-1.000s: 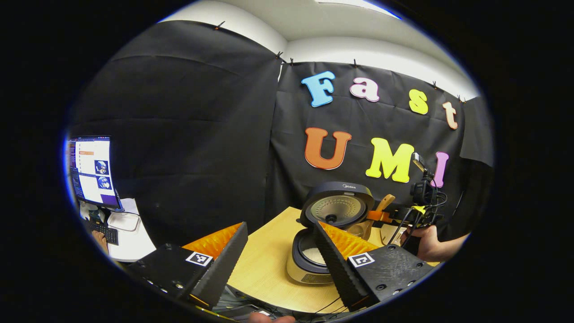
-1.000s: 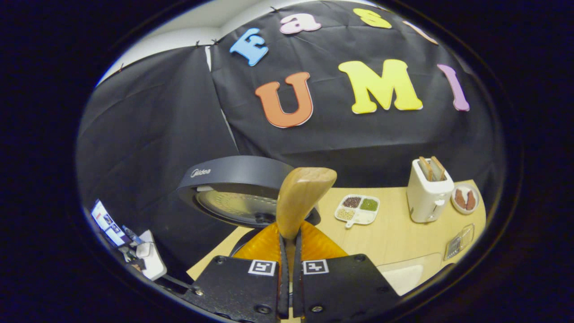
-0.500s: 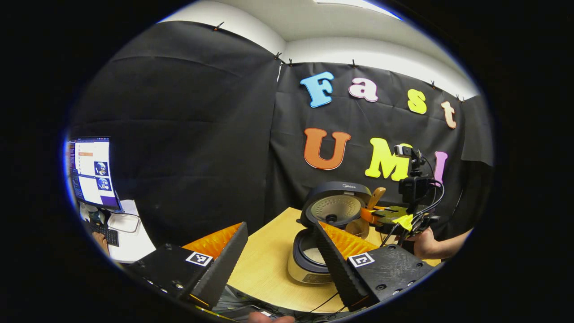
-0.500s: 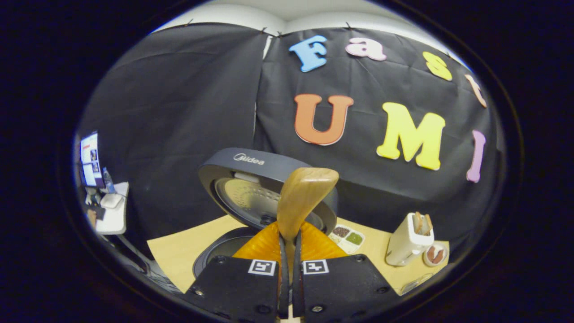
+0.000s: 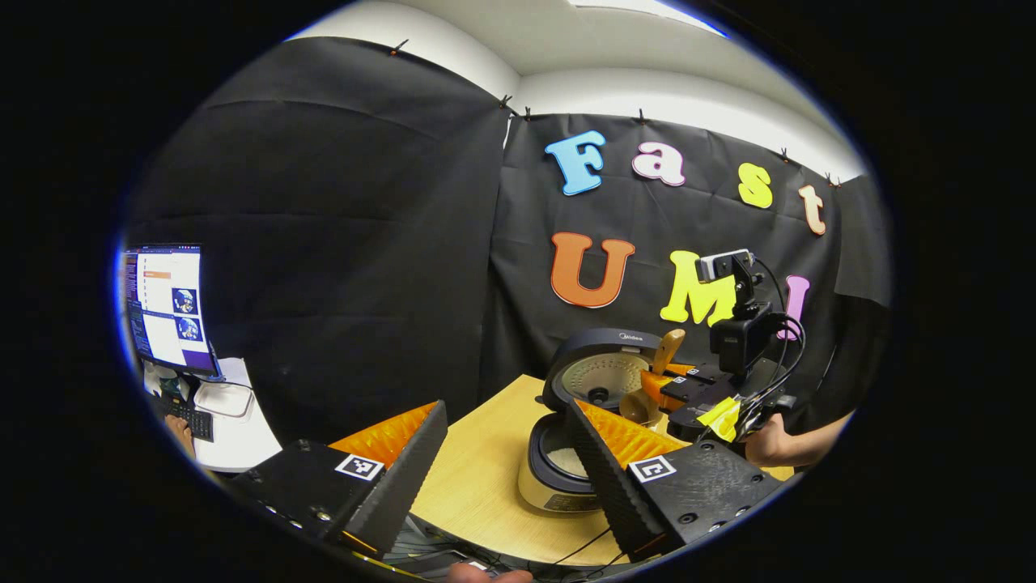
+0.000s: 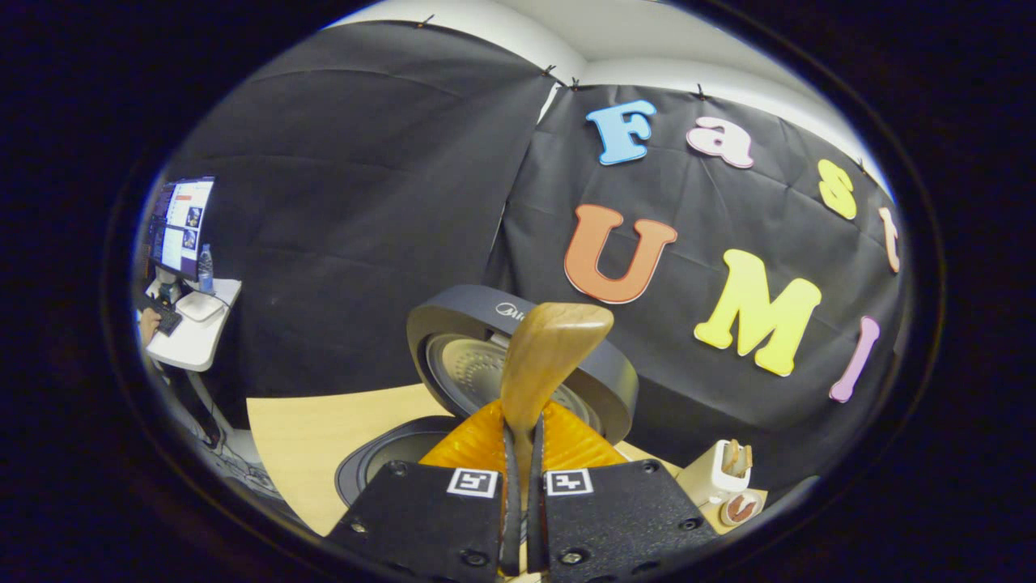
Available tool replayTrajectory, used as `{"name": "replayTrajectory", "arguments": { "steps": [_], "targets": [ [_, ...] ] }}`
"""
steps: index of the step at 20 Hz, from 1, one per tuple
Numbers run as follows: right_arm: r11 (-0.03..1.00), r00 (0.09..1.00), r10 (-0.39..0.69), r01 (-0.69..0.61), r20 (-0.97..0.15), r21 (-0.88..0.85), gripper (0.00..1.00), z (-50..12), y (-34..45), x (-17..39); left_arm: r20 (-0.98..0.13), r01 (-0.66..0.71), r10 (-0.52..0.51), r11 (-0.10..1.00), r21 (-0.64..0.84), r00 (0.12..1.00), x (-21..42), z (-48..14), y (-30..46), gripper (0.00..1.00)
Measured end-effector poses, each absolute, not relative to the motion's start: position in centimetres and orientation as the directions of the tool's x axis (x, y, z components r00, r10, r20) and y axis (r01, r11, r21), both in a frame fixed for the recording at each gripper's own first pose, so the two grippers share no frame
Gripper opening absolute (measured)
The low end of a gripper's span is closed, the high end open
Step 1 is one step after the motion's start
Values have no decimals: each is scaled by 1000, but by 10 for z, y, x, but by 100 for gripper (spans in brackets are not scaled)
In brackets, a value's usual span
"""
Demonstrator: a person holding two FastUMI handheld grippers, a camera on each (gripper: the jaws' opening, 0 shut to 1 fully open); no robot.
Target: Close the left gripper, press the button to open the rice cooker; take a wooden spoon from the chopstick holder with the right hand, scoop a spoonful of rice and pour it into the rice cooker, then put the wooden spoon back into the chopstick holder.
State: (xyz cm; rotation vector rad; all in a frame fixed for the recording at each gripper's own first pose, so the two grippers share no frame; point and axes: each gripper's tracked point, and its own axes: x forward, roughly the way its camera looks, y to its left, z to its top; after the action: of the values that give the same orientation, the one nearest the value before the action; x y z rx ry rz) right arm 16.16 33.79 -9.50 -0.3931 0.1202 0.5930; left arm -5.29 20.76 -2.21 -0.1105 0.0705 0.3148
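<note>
The right gripper clamps the spoon by its handle above the open cooker. The left gripper waits, fingers apart. Light, stiff wood likely suits that handle grip.

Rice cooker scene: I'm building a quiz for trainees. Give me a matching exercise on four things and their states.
1. rice cooker
2. wooden spoon
3. left tongs
4. toaster

a. spread apart, holding nothing
b. slices poking out on top
c. lid raised
d. clamped between the right tongs

Pairs: 1-c, 2-d, 3-a, 4-b
</note>
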Motion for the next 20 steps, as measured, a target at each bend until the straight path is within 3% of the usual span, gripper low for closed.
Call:
{"name": "replayTrajectory", "arguments": {
  "steps": [6,14,20],
  "targets": [
    [797,824,516,-562,-236,-220,8,-88,318,158,-91,-296,287,950,-100,954,-48,-19,200,95],
    [836,797,548,-527,-253,150,8,-55,243,139,-107,-232,225,971,-58,969,-24,-12,169,95],
    [900,877,423,-377,-229,218,9,-43,117,156,-104,-174,168,983,-50,980,14,-8,133,95]
  ]
}}
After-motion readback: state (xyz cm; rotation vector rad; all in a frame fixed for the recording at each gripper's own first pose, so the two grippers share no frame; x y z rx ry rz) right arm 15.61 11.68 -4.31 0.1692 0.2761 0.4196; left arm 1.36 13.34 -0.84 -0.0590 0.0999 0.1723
